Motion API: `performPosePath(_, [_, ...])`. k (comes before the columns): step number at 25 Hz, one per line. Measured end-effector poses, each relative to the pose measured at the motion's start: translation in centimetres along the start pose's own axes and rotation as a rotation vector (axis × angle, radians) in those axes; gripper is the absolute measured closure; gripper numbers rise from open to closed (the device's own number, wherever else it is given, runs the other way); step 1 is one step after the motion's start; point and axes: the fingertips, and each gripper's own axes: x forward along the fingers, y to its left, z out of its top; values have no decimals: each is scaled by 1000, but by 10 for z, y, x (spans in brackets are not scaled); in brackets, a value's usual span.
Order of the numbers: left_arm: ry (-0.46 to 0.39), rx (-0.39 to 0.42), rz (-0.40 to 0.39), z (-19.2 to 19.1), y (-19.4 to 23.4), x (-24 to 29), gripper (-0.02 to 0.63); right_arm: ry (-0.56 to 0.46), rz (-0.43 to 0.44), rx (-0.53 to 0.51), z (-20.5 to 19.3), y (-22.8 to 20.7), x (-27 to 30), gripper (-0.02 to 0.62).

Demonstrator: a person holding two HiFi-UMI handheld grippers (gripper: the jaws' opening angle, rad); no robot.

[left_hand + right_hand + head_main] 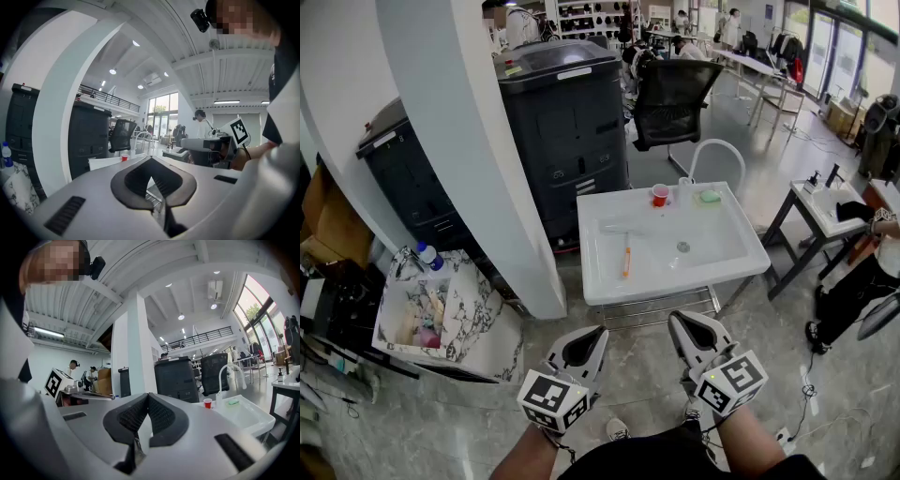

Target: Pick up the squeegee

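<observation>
Everything turns on the slim squeegee (626, 255) with its orange plastic handle, which lies flat on the floor of the white moulded basin (712, 239), ahead of both tools and well apart from them. Its handle runs almost straight away from the person. A pale, faint crossbar at the far end reads as the blade, so the near end of the handle is the part that points back toward the grippers. The left gripper (598, 330), grey and wedge-shaped with ribbed black pads, is clenched on nothing. The right gripper (675, 319), of the same build, is likewise closed and empty. Both hover low in front of the basin's near rim. The squeegee sits roughly between their two lines of approach, so neither hand looks clearly nearer; a reach would go forward and over the rim, with the jaws opened and set across the thin handle. The basin surface looks smooth and glossy, so the handle may well slide. Further back stand a small red cup (660, 195), a soft green sponge (710, 197) and an arched white tap (718, 142). A round metal drain (682, 247) sits to the right of the handle.
</observation>
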Motion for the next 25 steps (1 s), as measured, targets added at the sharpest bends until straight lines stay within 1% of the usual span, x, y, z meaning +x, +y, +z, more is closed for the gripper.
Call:
performPosePath(11, [9,7,-3,-2,-7,-5,589,-14,24,0,3,8,-9,578])
performPosePath(19, [8,10,-32,-1,-6,-5,589,-7,2,-12,5,8,-9,578])
performPosePath(25, [21,4,-35,-9,-6,8,589,-3,-11,-13,2,-5,-10,578])
